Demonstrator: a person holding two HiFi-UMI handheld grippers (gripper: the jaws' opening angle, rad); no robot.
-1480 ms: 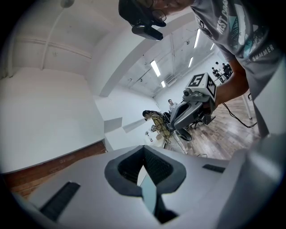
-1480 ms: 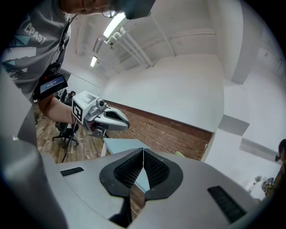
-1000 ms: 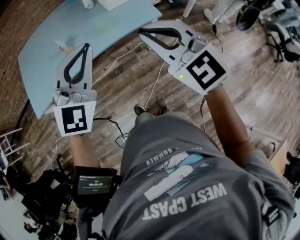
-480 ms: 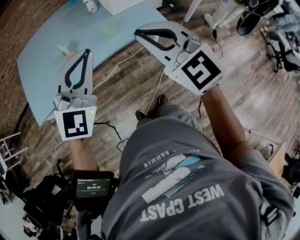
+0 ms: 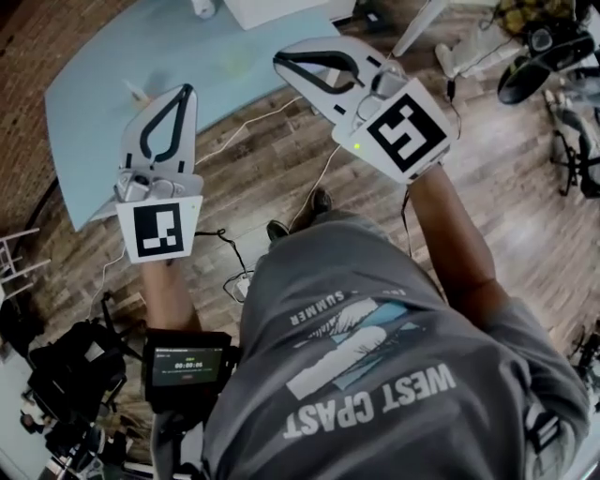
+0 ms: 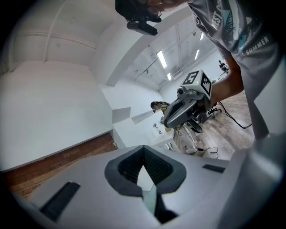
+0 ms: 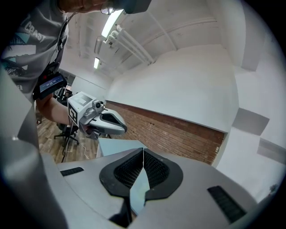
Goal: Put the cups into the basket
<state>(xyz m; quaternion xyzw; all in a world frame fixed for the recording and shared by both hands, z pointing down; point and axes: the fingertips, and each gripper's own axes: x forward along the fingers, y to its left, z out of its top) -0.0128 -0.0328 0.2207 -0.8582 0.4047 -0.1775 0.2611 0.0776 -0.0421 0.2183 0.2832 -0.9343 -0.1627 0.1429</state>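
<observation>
Item: one small white cup-like object [image 5: 202, 7], cut off at the frame edge and not surely identifiable, on the pale blue surface [image 5: 103, 103], well ahead of your left tool [image 5: 187, 91] and your right tool [image 5: 279, 59], each pressed together and empty.

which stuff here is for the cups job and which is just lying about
for the job:
left hand-held gripper, shut, empty
right hand-held gripper, shut, empty
blue table
no cup or basket clearly in view

just lying about:
floor cables
black chair
screen unit at the waist
</observation>
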